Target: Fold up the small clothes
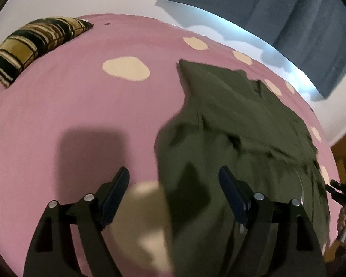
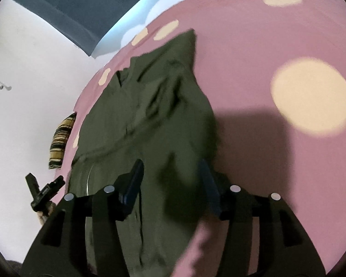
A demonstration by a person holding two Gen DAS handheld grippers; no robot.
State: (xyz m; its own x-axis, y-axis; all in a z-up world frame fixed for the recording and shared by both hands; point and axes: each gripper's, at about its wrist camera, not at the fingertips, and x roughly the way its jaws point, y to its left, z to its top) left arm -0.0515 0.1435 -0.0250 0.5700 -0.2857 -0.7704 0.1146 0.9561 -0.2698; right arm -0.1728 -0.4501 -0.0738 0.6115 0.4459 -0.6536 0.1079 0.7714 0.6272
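Surface: a bed under a pink sheet (image 1: 69,106) printed with cream spots, smooth where bare. An olive-green garment (image 1: 237,124) lies spread and rumpled on it, towards the edge nearest the white wall (image 2: 27,106). A striped yellow-and-black pillow (image 1: 32,43) rests at the sheet's far corner, well apart from the garment. A blue curtain (image 1: 299,27) hangs beyond the bed.

Left gripper (image 1: 173,184): jaws wide, nothing pinched; the garment's edge lies beneath and between them.

Right gripper (image 2: 173,180): jaws apart, above the garment's near part, pads not seen pressing on cloth.
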